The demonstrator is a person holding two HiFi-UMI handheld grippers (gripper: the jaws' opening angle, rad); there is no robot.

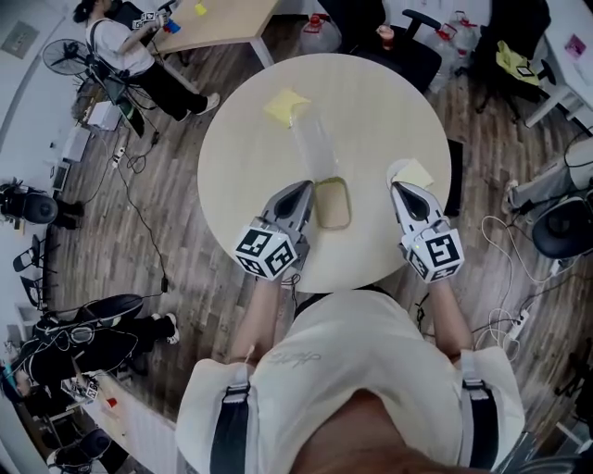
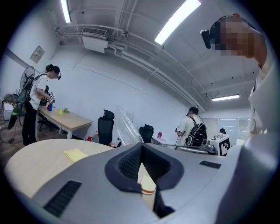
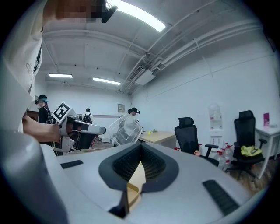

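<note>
A tall clear plastic container [image 1: 320,171] stands on the round pale table [image 1: 371,111], its open rim [image 1: 332,205] nearest me. My left gripper [image 1: 303,189] lies on the table just left of that rim, jaws shut with nothing seen between them. My right gripper [image 1: 406,189] rests to the right, also shut, its tip against a yellow pad [image 1: 415,172]. Another yellow cloth [image 1: 285,105] lies at the far side. In the left gripper view the container [image 2: 127,127] and cloth [image 2: 76,154] show past the gripper [image 2: 141,154]. The right gripper view shows the container [image 3: 126,129] beyond the gripper [image 3: 141,156].
A wooden desk [image 1: 227,18] with a person [image 1: 120,42] beside it stands at the back left. Black office chairs [image 1: 403,46] and water bottles [image 1: 318,32] are behind the table. Cables and a power strip [image 1: 519,319] lie on the wood floor at the right.
</note>
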